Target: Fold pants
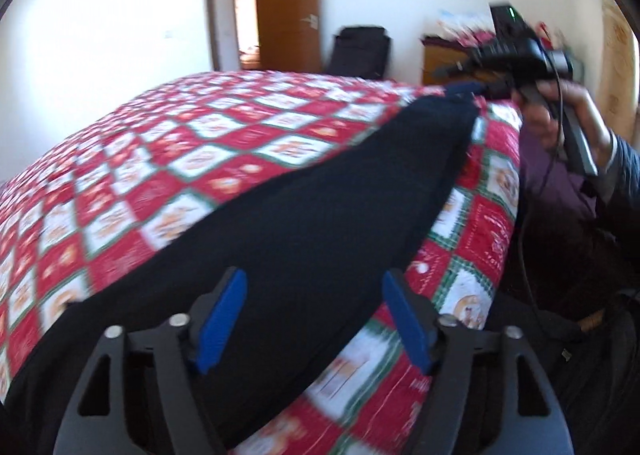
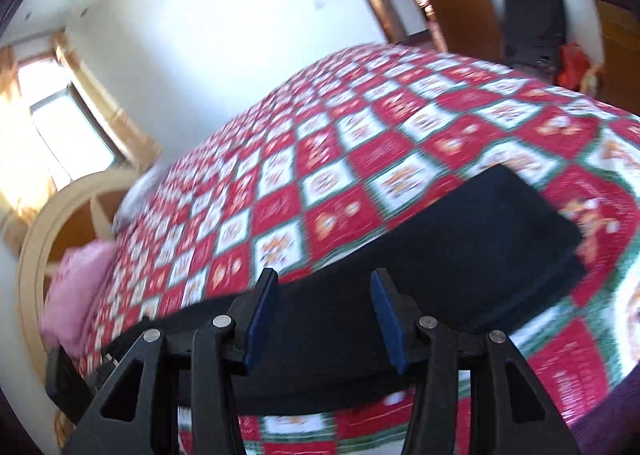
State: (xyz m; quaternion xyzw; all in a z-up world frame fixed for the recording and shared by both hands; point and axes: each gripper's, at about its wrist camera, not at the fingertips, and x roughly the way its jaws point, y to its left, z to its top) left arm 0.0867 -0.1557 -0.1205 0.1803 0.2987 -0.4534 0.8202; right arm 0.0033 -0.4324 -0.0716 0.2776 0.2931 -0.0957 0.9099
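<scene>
Dark navy pants point(image 1: 304, 215) lie stretched out near the edge of a bed with a red, white and green patchwork quilt point(image 1: 180, 143). My left gripper point(image 1: 314, 287) is open just above the near end of the pants, holding nothing. The right gripper point(image 1: 460, 69) shows in the left wrist view at the far end of the pants, held in a hand; I cannot tell there whether it touches the cloth. In the right wrist view the right gripper point(image 2: 324, 287) is open above the pants point(image 2: 440, 251), which look folded lengthwise on the quilt point(image 2: 340, 143).
An open wooden door point(image 1: 286, 11), a black chair point(image 1: 360, 51) and a cluttered wooden cabinet point(image 1: 444, 59) stand beyond the bed. A pink pillow point(image 2: 76, 295), a curved wooden headboard point(image 2: 44, 223) and a window point(image 2: 52, 127) are at the head end.
</scene>
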